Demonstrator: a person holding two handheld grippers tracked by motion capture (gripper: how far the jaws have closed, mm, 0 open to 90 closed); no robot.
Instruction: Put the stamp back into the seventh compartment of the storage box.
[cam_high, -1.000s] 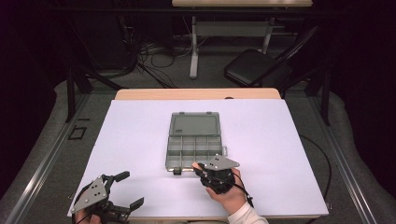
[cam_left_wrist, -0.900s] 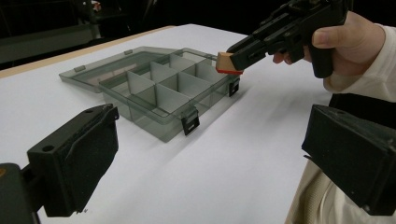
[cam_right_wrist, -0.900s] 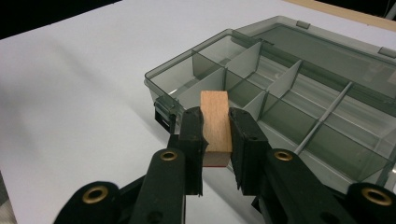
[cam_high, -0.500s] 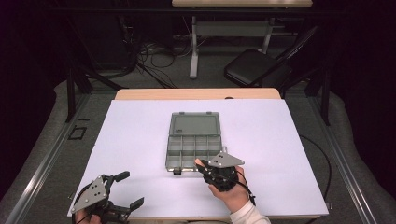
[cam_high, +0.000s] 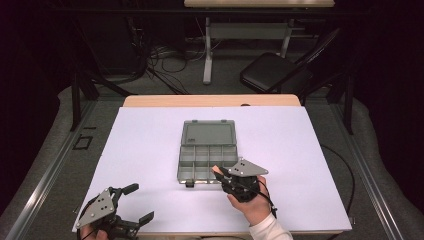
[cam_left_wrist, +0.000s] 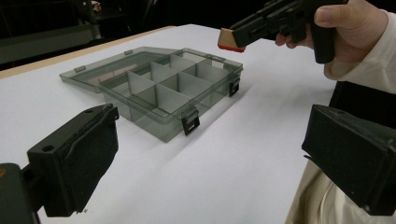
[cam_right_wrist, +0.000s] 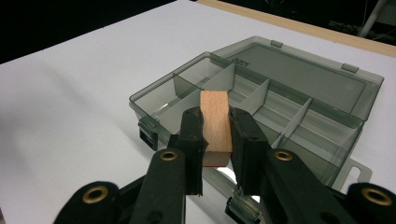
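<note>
A small wooden block with a red underside (cam_right_wrist: 215, 125) is held between the fingers of the right gripper (cam_right_wrist: 215, 140), clamped on its two long sides, with its pale top face up. In the high view the right gripper (cam_high: 220, 172) is seen at the near right corner of the smoky transparent plastic compartment box (cam_high: 206, 160), which lies open near the middle of the white bench (cam_high: 140, 150), its lid (cam_high: 208, 134) folded flat on the far side. In the left gripper view the block (cam_left_wrist: 229, 41) is seen carried above the box's near corner, clear of the rim and not yet inside any compartment. The compartments appear empty, divided by upright partitions, and two black latches (cam_left_wrist: 190, 124) hang from the near wall.

The left gripper (cam_high: 131, 204) is held low at the near left of the bench, well apart from the box; its fingers (cam_left_wrist: 79, 158) stand wide with nothing between them.

The step in hand is judged to be the carrying of the block to the box for placing. For the next move, the block would need to be brought over one chosen compartment, probably one in the near row, lined up so that it passes between the partitions, lowered until it rests on the floor of the cell, and only then released. A tilt or an edge caught on a partition is the likely fault.
</note>
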